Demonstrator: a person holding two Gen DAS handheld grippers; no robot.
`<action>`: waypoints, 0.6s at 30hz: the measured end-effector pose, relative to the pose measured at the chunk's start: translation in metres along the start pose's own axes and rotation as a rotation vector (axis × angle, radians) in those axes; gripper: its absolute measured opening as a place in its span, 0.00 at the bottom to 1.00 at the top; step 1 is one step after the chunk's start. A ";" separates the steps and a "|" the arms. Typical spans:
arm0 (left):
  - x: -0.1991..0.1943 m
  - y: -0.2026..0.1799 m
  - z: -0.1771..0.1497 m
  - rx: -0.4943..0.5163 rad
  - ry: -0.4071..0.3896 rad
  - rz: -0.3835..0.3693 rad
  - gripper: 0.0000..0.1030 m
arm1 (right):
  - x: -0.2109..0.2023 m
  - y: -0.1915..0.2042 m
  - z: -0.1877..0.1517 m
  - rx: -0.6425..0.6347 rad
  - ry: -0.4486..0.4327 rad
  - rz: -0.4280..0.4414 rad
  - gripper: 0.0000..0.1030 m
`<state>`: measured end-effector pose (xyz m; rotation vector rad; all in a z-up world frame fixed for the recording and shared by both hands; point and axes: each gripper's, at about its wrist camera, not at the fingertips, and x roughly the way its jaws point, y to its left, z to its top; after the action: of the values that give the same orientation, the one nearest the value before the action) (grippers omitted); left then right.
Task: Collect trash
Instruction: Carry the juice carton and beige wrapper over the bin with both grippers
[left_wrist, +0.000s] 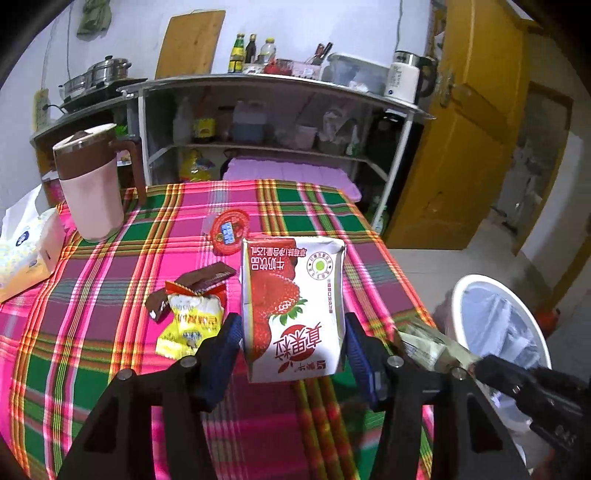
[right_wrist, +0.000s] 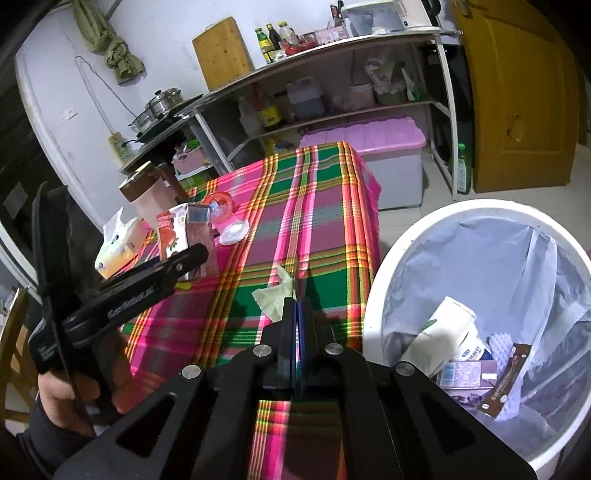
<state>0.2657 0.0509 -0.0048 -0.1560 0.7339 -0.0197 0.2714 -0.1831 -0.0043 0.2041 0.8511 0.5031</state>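
Your left claw (left_wrist: 293, 325) has its blue pads against both side faces of the carton (left_wrist: 293, 306), a small rectangular strawberry milk box of glossy coated card. The pads appear to touch the card, so treat the carton as gripped; whether its base is clear of the tabletop (left_wrist: 92, 295) you cannot tell from either view. Holding it across the flat sides keeps the box upright and spreads pad pressure over rigid panels rather than the folded top.

Your right claw (right_wrist: 295, 314) is fully closed, pads together, pinching one edge of a crumpled pale tissue (right_wrist: 275, 297). Thin, limp paper offers no body to clamp, so an edge pinch is the practical hold. The tissue sits over the plaid cloth near the tabletop edge, just beside the bin (right_wrist: 388, 258).

The bin is a round white pail with a thin translucent liner, standing on the floor against the tabletop's right side. It already contains a cup, a box and a brown wrapper.

Items not yet collected on the tabletop:
- yellow crinkled wrapper (left_wrist: 190, 321)
- brown foil wrapper (left_wrist: 195, 286), partly under the yellow one
- red jelly cup (left_wrist: 229, 230), round, film-lidded

The jug (left_wrist: 92, 181) and tissue pack (left_wrist: 26, 254) stand at the far left, well apart from the trash.
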 end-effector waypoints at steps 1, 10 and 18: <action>-0.005 -0.002 -0.002 0.004 -0.004 -0.006 0.53 | -0.003 0.002 -0.001 -0.003 -0.004 0.001 0.01; -0.047 -0.018 -0.018 0.027 -0.022 -0.060 0.54 | -0.031 0.011 -0.008 -0.016 -0.040 0.002 0.01; -0.069 -0.033 -0.031 0.043 -0.027 -0.087 0.53 | -0.058 0.010 -0.015 -0.017 -0.068 0.001 0.01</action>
<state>0.1948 0.0191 0.0239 -0.1465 0.6989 -0.1166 0.2251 -0.2038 0.0281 0.2051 0.7803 0.5014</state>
